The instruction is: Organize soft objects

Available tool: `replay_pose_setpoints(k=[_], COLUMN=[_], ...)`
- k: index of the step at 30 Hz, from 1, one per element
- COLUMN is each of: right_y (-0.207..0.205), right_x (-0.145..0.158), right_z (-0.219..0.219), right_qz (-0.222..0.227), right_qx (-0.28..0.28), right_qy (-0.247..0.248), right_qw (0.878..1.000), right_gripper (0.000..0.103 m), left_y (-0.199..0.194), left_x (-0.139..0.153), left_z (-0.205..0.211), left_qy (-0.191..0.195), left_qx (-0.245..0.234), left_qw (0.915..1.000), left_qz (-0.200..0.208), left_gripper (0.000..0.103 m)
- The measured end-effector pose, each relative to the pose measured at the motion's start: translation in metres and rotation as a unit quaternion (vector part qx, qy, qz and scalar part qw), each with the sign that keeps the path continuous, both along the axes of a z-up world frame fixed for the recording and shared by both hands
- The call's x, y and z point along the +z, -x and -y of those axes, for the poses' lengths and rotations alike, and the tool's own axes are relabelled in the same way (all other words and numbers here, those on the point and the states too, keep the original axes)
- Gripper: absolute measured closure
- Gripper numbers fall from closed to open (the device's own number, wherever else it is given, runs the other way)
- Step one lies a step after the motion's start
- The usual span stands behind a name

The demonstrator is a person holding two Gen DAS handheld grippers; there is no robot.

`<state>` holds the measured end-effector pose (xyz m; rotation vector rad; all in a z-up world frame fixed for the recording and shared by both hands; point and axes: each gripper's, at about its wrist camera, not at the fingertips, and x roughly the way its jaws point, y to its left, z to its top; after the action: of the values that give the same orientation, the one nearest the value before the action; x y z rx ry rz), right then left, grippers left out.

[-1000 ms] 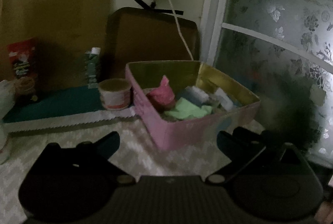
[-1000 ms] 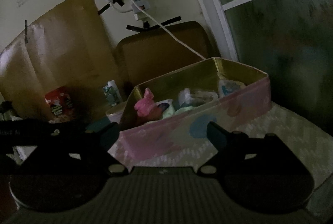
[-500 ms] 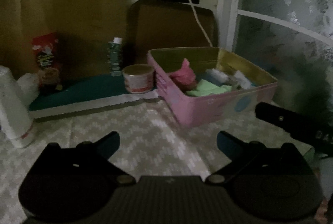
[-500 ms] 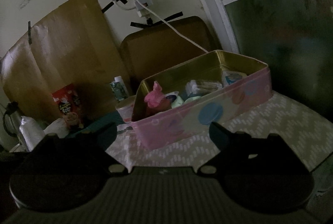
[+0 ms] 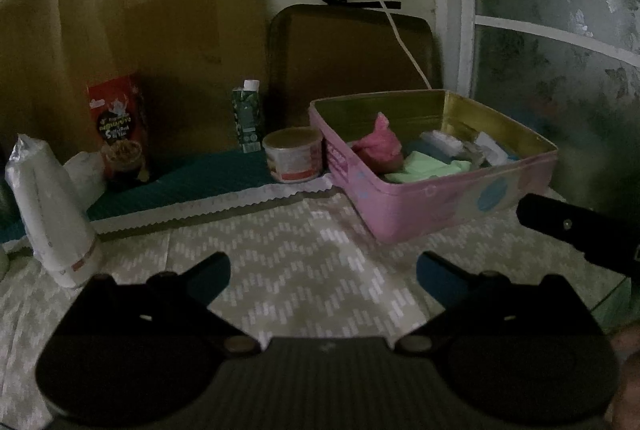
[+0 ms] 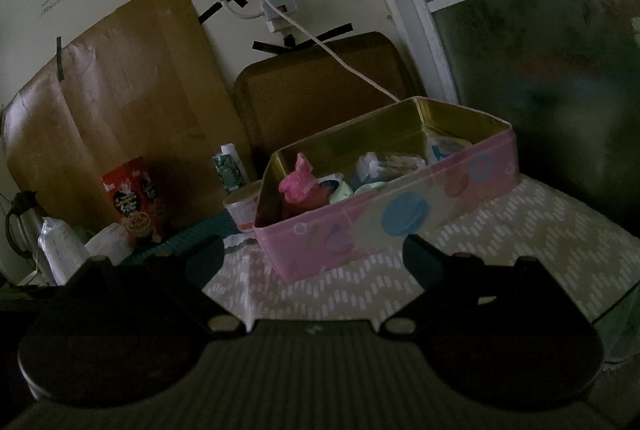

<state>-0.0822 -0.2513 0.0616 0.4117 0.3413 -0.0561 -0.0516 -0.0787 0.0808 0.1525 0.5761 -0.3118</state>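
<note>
Through the left wrist camera I see my left tool [image 5: 323,272] spread wide, its two fingers apart over the chevron-patterned cloth [image 5: 312,254] on the desk, holding nothing and touching nothing. The pink tin [image 5: 432,206] sits beyond it toward the desk's far right corner, lid off, with the soft things inside: a pink bundle [image 5: 378,146] at the tin's left end, a green cloth [image 5: 428,168] beside it, and pale pieces further right that I cannot make out in the dim light. Just left of the tin stands a small round tub [image 5: 294,154], then a green carton [image 5: 247,120] and a red box [image 5: 118,128] along the desk's back edge. A white plastic pack [image 5: 50,218] stands near the left edge. A dark part of my right tool [image 5: 580,232] pokes in from the right, near the tin's front corner.

Through the right wrist camera, my right tool [image 6: 313,256] is also spread wide and empty, fingers clear of the tin [image 6: 384,222], which lies just ahead with the pink bundle [image 6: 298,184] at its left end.
</note>
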Motion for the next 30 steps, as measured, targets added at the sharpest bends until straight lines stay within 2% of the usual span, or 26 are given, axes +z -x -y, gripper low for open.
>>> replay_pose_setpoints(k=[10,21,30], right_y=[0.0031,0.0054,0.0062], right_x=[-0.0016,-0.0036,-0.0046], right_z=[-0.0002,-0.003,-0.0031], right_qz=[-0.001,-0.005,-0.006], right_qx=[0.0,-0.002,-0.006], right_qy=[-0.002,-0.003,-0.005], right_qw=[1.0,1.0,1.0], right_gripper=[0.005,0.005,0.005], left_y=[0.0045,0.0066,0.0088], left_x=[0.0013,0.0055,0.0088], left_z=[0.0002,0.0013,-0.0054], left_qy=[-0.004,-0.033,-0.01], left_qx=[0.005,0.029,0.028], left_qw=[0.9999,0.9986,0.9992], left_qz=[0.015,0.031,0.028], left_gripper=[0.0,0.0,0.0])
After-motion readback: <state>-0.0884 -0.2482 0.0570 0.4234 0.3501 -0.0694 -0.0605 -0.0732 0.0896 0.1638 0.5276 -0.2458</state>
